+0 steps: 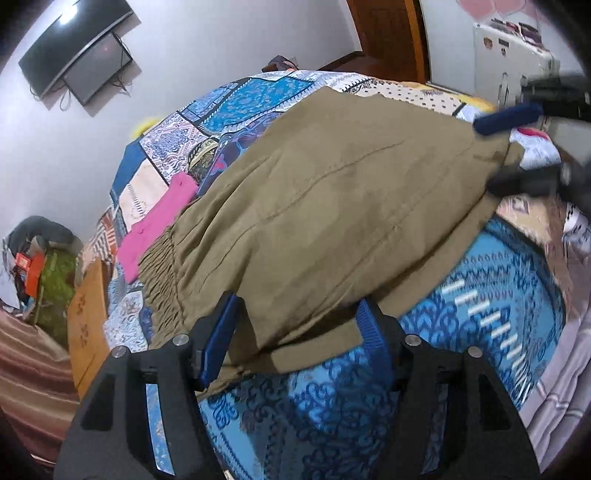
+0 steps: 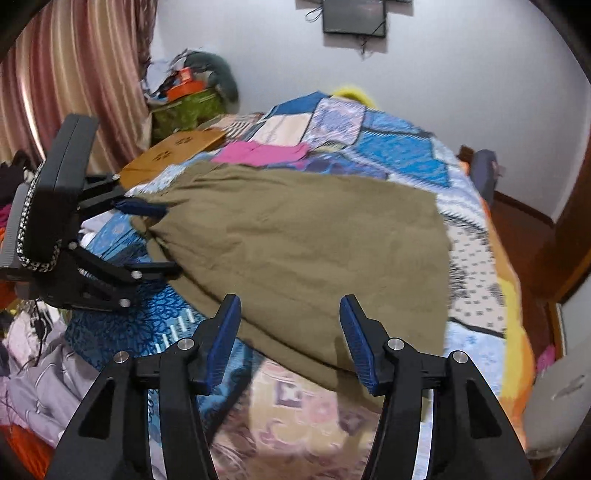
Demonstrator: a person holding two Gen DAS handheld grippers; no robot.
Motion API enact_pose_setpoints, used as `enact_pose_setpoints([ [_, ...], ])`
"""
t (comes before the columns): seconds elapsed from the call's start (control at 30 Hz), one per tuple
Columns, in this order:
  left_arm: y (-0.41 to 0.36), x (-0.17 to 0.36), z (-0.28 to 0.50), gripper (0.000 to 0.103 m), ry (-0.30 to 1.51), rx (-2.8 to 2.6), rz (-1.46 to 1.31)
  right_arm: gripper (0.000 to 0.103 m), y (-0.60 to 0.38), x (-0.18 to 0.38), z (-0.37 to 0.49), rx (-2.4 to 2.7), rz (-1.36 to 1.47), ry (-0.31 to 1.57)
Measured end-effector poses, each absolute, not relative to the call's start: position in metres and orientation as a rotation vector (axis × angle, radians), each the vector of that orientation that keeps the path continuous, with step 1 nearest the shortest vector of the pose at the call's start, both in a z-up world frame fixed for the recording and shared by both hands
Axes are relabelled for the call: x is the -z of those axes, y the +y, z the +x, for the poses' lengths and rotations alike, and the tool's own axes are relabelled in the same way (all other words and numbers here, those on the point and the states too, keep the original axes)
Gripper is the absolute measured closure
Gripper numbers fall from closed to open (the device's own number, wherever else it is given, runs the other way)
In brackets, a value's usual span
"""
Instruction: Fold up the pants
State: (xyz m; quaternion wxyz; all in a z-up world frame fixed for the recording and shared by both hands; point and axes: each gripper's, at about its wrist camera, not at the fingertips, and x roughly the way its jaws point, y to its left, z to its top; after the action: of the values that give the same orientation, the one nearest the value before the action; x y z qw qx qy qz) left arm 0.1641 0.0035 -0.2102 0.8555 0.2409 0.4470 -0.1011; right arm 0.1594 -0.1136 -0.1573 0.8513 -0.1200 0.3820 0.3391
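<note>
The left claw is sitting nearest to its camera, with its two blue-padded fingers standing apart; the near edge of the olive pants is lying between them, but the fingers are not clamping it. The pants are lying flat and spread over the patchwork bedspread on the bed, with the gathered elastic waistband pointing to the left side of this view. A pink garment is lying just beside the waistband, touching it or nearly so.

In the right wrist view, the right claw is hovering over the opposite part of the pants with its fingers also wide apart, holding nothing. The left claw is appearing at the left of this view (a little blurred), with one finger above and one below the corner of the cloth. A dark screen is hanging on the white wall behind the bed.
</note>
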Motion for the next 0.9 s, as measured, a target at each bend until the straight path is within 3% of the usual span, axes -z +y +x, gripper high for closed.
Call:
enact_pose_setpoints([
  [0.37,0.019,0.181,0.180,0.039,0.922,0.274,0.312,0.051,-0.075,0.175,0.165,-0.734,-0.360,0.760],
  [0.43,0.017,0.185,0.179,0.039,0.928,0.281,0.322,0.058,-0.077,0.174,0.169,-0.745,-0.336,0.760],
  [0.47,0.016,0.188,0.177,0.039,0.933,0.286,0.326,0.071,-0.078,0.173,0.171,-0.755,-0.320,0.766],
  [0.5,0.015,0.191,0.176,0.042,0.938,0.291,0.330,0.083,-0.079,0.172,0.173,-0.763,-0.300,0.774],
  [0.57,0.012,0.195,0.174,0.052,0.930,0.271,0.360,0.089,-0.079,0.168,0.170,-0.762,-0.289,0.766],
  [0.63,0.010,0.194,0.171,0.079,0.906,0.240,0.381,0.091,-0.079,0.163,0.166,-0.764,-0.302,0.754],
  [0.9,0.022,0.175,0.158,0.082,0.876,0.266,0.288,0.094,-0.085,0.149,0.146,-0.795,-0.294,0.745],
])
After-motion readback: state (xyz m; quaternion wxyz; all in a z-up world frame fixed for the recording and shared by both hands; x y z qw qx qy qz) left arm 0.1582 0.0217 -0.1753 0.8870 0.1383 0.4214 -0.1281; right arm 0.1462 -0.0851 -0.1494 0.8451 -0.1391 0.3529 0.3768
